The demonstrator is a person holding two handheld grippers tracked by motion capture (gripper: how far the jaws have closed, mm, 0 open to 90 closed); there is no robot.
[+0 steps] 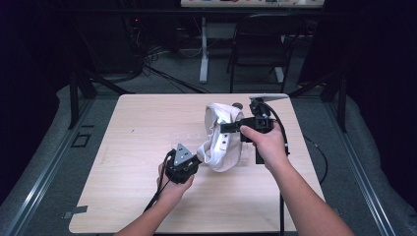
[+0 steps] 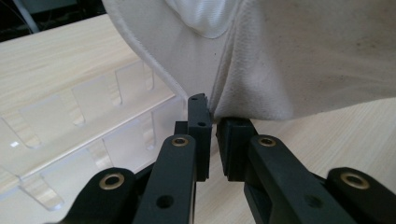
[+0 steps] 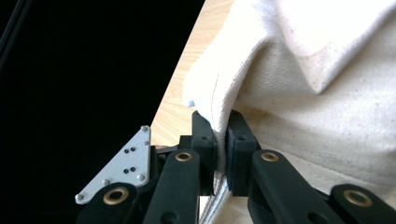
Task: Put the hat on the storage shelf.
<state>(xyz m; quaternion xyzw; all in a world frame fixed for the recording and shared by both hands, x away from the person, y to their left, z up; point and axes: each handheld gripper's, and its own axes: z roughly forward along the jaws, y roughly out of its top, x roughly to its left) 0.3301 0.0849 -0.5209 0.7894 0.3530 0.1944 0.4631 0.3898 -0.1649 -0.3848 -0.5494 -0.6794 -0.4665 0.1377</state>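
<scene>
Both grippers, left and right, pinch one white cloth bag above the table; left gripper view alone shows one clear plastic rack beside the bag.

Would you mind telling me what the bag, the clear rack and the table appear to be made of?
Bag: likely off-white cotton canvas, matte; woven texture and stitched hems show.
Rack: probably clear acrylic or similar plastic, glossy; the wood shows through it.
Table: pale wood or wood-look laminate, smooth; faint grain, which of the two is unclear.
</scene>
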